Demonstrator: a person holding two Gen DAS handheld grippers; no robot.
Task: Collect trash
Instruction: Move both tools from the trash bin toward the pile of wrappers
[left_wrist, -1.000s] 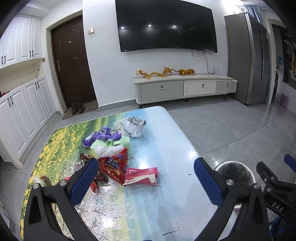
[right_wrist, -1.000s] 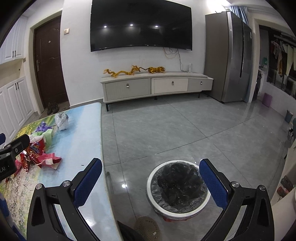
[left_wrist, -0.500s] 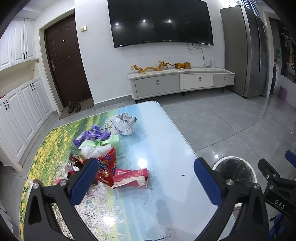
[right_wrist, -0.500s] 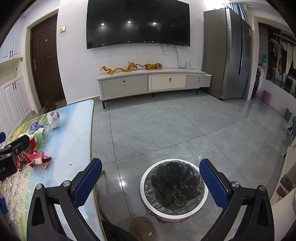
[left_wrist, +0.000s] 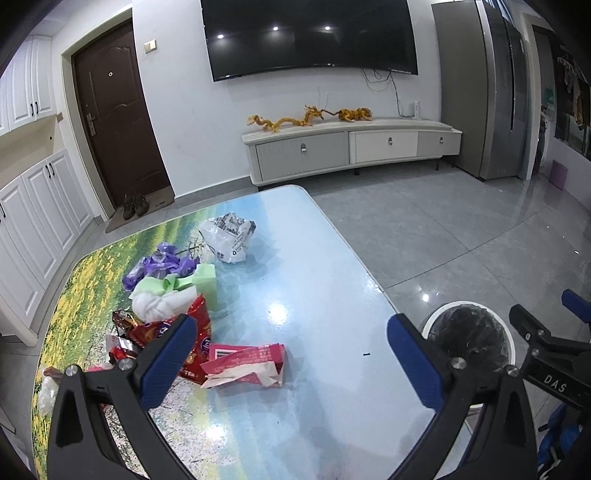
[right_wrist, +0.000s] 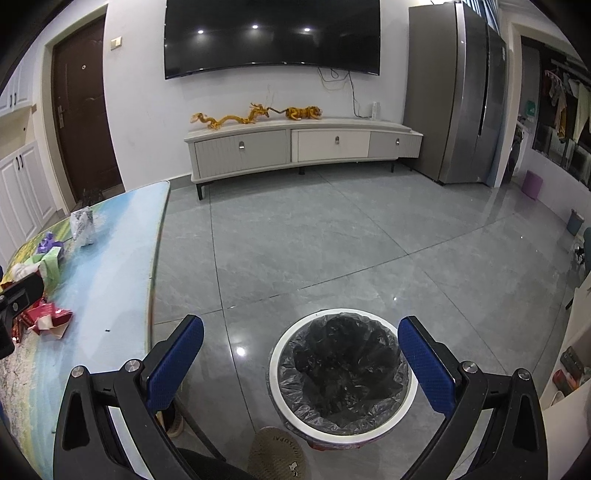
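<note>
Over the last second the left gripper (left_wrist: 288, 354) has been drawn back and raised, so more of the glossy landscape-printed table (left_wrist: 325, 295) is taken in; the right gripper (right_wrist: 301, 354) has been carried over the round white bin lined with a black bag (right_wrist: 343, 376). Both sets of jaws are spread wide and nothing is held, so a fresh pick-up is judged to be due.

In the left wrist view the trash is seen at nine to eleven o'clock: a torn pink carton (left_wrist: 247, 363) nearest, red snack wrappers (left_wrist: 162, 332) touching it, a white and green paper wad (left_wrist: 166, 295), purple wrappers (left_wrist: 159, 264), and a crumpled printed plastic bag (left_wrist: 231, 236) apart at twelve.

The table's right edge lies at three o'clock with the bin just beyond; bare tabletop and open tiled floor (right_wrist: 332, 240) are left for travel.
</note>
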